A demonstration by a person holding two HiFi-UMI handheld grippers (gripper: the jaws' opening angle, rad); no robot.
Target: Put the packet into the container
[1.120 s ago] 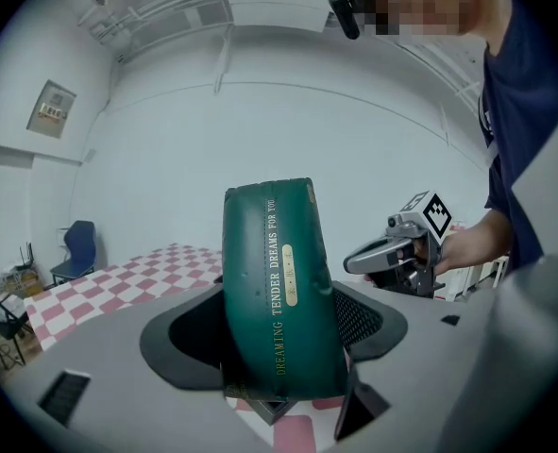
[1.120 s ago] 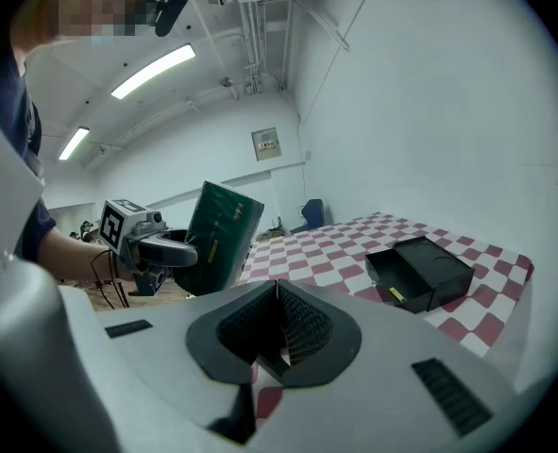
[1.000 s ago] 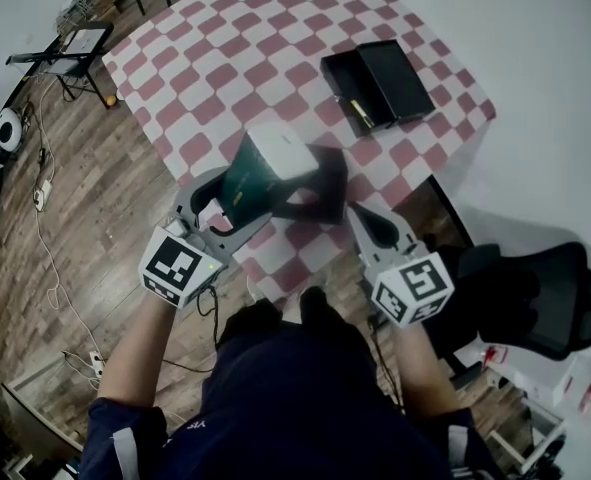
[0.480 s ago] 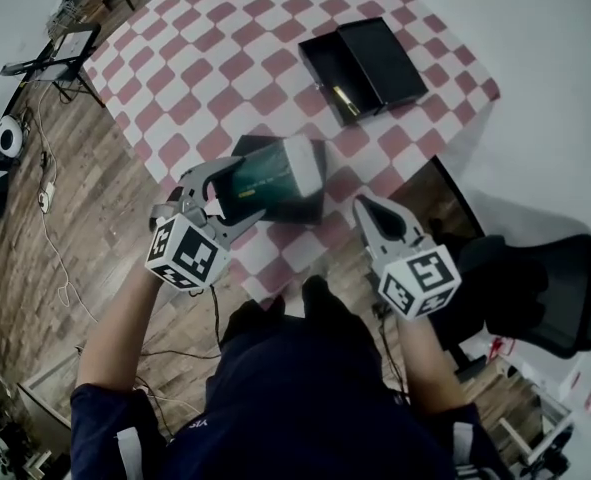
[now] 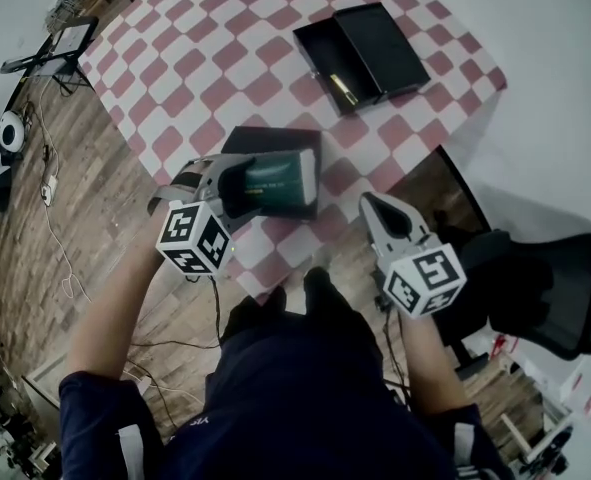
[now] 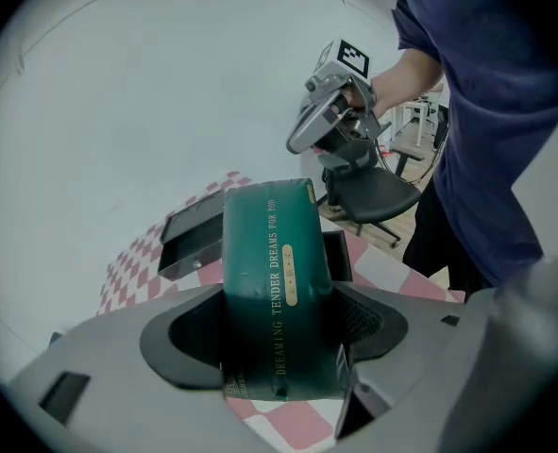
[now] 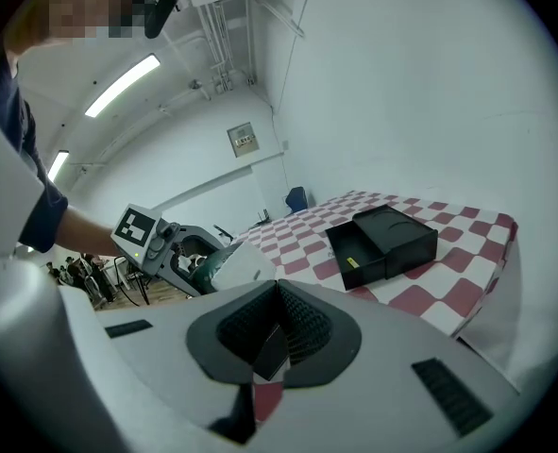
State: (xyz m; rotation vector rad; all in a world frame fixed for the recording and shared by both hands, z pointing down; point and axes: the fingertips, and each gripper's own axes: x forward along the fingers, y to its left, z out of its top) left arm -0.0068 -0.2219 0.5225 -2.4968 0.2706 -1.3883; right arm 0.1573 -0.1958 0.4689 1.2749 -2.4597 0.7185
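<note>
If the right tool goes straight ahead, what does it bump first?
Likely the table, passing between the packet and the black box. Depth is unclear.

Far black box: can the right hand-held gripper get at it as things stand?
Probably yes. The right hand-held gripper is shut and empty, only bare tablecloth lies between it and the box, and the packet is off to its left.

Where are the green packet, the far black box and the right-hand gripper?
Packet (image 6: pixel 274 272): left gripper view, green printed face.
Black box (image 5: pixel 385 46): head view, right half.
Right gripper (image 5: pixel 371 204): head view, closed tips.
</note>
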